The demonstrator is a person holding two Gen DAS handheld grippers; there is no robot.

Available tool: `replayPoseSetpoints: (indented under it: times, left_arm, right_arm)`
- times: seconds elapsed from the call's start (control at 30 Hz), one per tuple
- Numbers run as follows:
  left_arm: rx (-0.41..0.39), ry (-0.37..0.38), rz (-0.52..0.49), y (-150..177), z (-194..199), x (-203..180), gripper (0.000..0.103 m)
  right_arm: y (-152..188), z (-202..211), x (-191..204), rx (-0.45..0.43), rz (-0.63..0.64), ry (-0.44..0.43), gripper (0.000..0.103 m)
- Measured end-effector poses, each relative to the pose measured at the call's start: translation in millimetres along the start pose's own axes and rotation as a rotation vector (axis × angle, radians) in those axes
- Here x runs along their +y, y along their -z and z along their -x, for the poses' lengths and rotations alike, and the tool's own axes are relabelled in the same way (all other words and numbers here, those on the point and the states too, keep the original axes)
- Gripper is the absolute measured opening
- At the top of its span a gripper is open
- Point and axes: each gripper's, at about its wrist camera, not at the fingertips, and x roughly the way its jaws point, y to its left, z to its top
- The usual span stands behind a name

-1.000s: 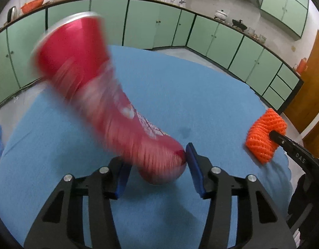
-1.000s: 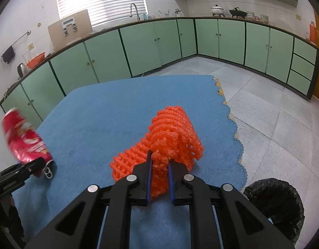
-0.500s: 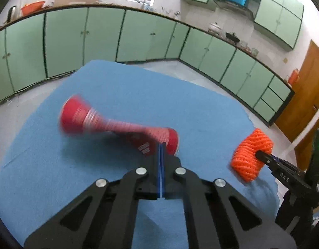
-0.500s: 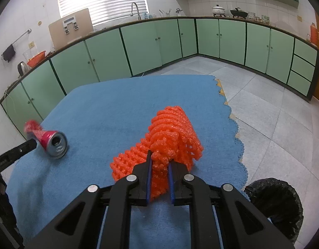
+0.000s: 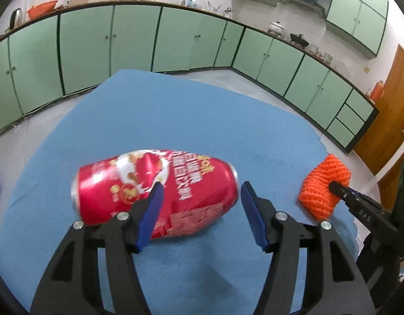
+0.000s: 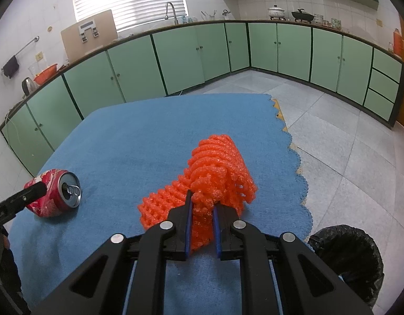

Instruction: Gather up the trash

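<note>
On the blue-covered worktop [image 5: 175,120] lay 2 pieces of trash: 1 dented red can [image 5: 154,191] and 1 orange foam net [image 6: 215,176]. In the left wrist view the can lay on its side at the lower centre of the frame, slightly blurred, its right end between the 2 blue pads of the left claw [image 5: 200,210]. That claw had just been opening; its pads stood spread, the left one in front of the can's body, the right one apart from the can's end. In the right wrist view the same can [image 6: 53,195] sat at the lower left, its opened top with 1 pull tab facing the camera.

The right claw [image 6: 203,207] was pinching the near end of the orange net at the lower centre of its frame, the net resting on the cloth near the scalloped right edge. 1 bin lined with a black bag [image 6: 346,257] stood on the floor at the lower right, just beside the worktop.
</note>
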Motion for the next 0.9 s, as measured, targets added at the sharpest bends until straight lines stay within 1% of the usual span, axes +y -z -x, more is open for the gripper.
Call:
replayPoseSetpoints:
  times: [0.1,0.23,0.3,0.37,0.43,0.5,0.57,0.73,0.8,0.9]
  left_arm:
    - [-0.022,-0.041,0.023,2,12,15,0.063]
    - [-0.062,-0.147,0.023,5,27,37,0.071]
    - [-0.05,-0.157,0.052,4,25,50,0.071]
    - [-0.038,-0.146,0.091,3,22,63,0.071]
    - [-0.019,-0.111,0.116,1,15,69,0.068]
    - [-0.022,-0.084,0.125,-1,11,71,0.067]
    - [-0.017,-0.069,0.113,-2,6,72,0.063]
    - [0.0,0.004,0.084,3,2,57,0.061]
    - [0.021,0.052,0.074,6,0,46,0.061]
    - [0.077,0.177,0.04,17,-2,23,0.061]
  right_arm:
    - [0,1,1,0.002,0.003,0.001,0.013]
    - [1,1,2,0.003,0.003,0.004,0.013]
    - [2,0,2,0.004,0.001,0.005,0.013]
    - [2,0,3,0.005,0.001,0.006,0.013]
    - [2,-1,3,0.005,0.004,0.005,0.013]
    - [2,0,6,0.004,0.014,0.007,0.013]
    - [2,2,6,0.003,0.016,0.006,0.013]
    - [2,3,5,0.002,0.017,0.01,0.013]
    - [2,4,4,0.001,0.015,0.011,0.013]
    - [3,4,2,0.001,0.01,0.013,0.013]
